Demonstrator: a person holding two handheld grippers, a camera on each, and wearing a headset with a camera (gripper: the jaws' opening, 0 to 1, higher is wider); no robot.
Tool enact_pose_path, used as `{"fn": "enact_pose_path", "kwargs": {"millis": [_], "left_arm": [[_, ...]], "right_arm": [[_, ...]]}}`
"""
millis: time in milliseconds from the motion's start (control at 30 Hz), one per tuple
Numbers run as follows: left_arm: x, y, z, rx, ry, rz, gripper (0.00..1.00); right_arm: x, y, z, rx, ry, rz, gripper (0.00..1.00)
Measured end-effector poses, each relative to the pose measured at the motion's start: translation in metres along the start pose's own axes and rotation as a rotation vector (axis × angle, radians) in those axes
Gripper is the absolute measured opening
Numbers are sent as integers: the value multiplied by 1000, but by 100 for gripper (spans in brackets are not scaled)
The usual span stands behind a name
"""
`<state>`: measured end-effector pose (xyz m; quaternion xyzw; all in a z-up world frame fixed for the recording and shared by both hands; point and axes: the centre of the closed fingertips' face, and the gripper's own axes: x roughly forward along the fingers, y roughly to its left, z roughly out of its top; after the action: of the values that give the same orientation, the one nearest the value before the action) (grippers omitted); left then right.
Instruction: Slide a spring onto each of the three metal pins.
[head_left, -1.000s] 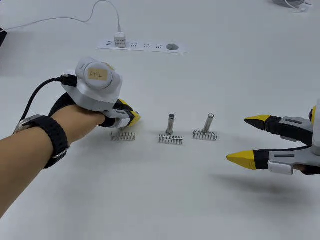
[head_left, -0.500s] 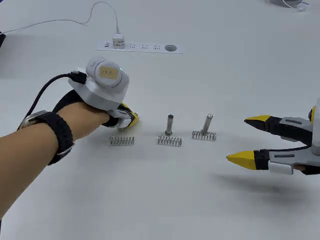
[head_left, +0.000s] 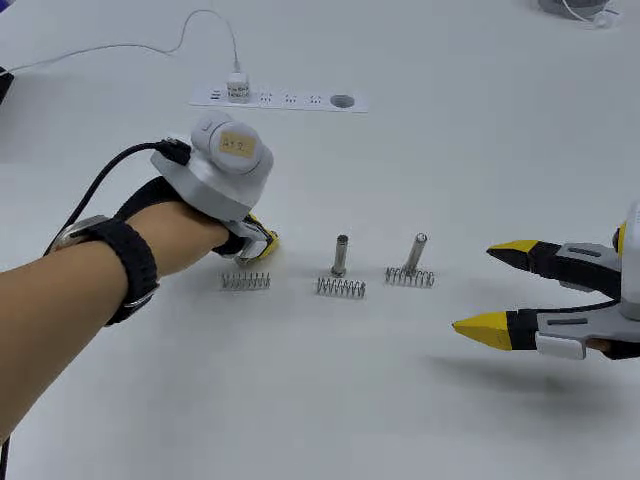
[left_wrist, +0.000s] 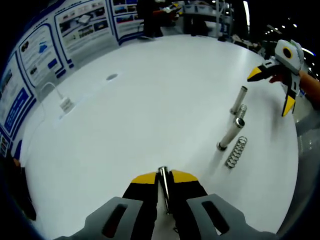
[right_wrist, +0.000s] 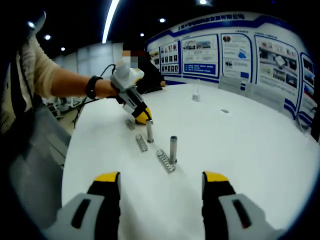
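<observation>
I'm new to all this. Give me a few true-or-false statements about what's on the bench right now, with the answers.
1. The left gripper is clamped on a metal pin. True.
2. The right gripper holds a spring. False: its jaws are open and hold nothing.
3. Three springs lie flat on the table. True.
4. A spring is threaded on the middle pin. False: that pin stands bare, with a spring lying in front of it.
5. A power strip lies at the far side of the table. True.
</observation>
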<state>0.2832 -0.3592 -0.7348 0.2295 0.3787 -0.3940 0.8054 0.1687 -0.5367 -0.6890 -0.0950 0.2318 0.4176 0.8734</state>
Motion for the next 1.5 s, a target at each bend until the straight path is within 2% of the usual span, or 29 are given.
{"fn": "enact_pose_path", "kwargs": {"millis": [100, 300, 400, 500, 833, 1067, 1500], "left_arm": [[1, 0, -1, 8, 41, 7, 9], [1, -1, -1, 36, 94, 7, 9], [1, -1, -1, 43, 114, 11, 9], [1, 0, -2, 25, 122, 15, 8], [-8, -1, -5, -55, 63, -3, 7], [-25, 4, 4, -120, -6, -12, 7], [-44, 1, 3, -138, -60, -6, 7]], "right_arm": [[1, 1, 1, -3, 1, 5, 68], [1, 2, 1, -5, 2, 9, 68], [1, 2, 1, -6, 2, 7, 68], [1, 2, 1, -5, 3, 6, 68], [-1, 2, 3, -2, -4, 0, 68], [1, 5, 5, -4, -5, 7, 68], [5, 11, 8, -12, 3, 25, 68]]}}
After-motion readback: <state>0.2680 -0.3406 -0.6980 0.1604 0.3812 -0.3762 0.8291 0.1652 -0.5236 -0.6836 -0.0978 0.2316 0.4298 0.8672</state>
